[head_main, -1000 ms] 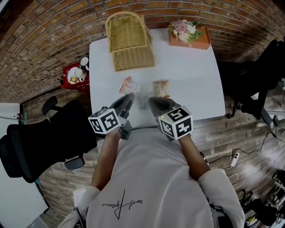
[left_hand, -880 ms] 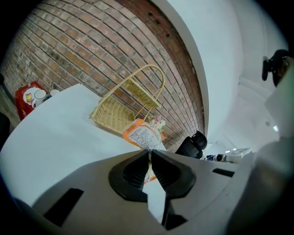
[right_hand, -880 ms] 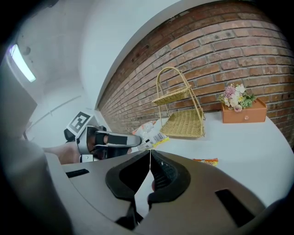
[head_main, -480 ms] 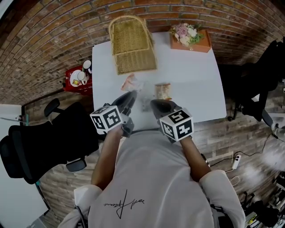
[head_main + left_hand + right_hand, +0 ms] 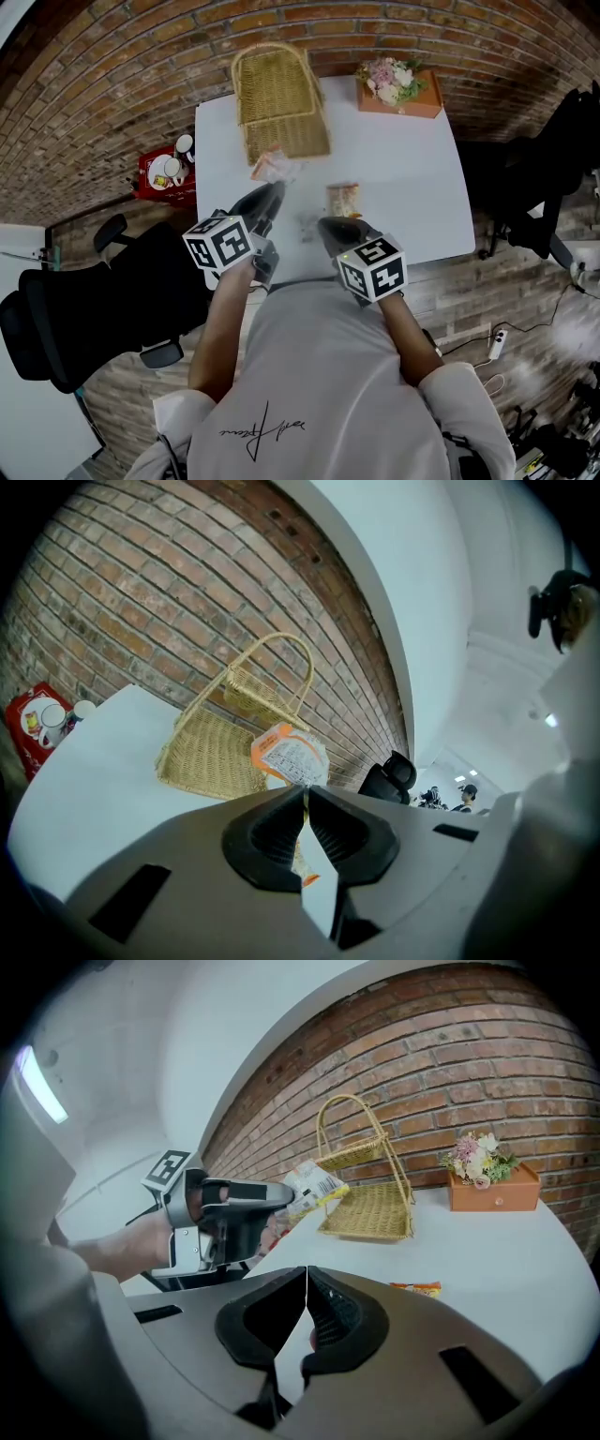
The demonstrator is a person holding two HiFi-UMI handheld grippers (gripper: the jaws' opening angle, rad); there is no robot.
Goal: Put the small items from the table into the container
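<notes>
From the head view I count two grippers, two snack packets, one wicker basket and one flower box. The wicker basket stands at the 12 o'clock edge of the white table, and the orange flower box is at 1 o'clock. My left gripper holds one orange-and-white snack packet above the table, just at the basket's 6 o'clock side. The second packet lies flat near the table's middle, at 12 o'clock from my right gripper. A red tray with cups sits off the table at 9 o'clock.

In the left gripper view, the left gripper has its jaws pinched on the one snack packet, which sticks up past the tips. The wicker basket is beyond it at 11 o'clock.

In the right gripper view, the right gripper has its jaws pressed together with nothing between them. At 10 o'clock I see the left gripper carrying its snack packet beside the wicker basket. The second packet lies on the table at 3 o'clock, and the flower box is at 2 o'clock.
</notes>
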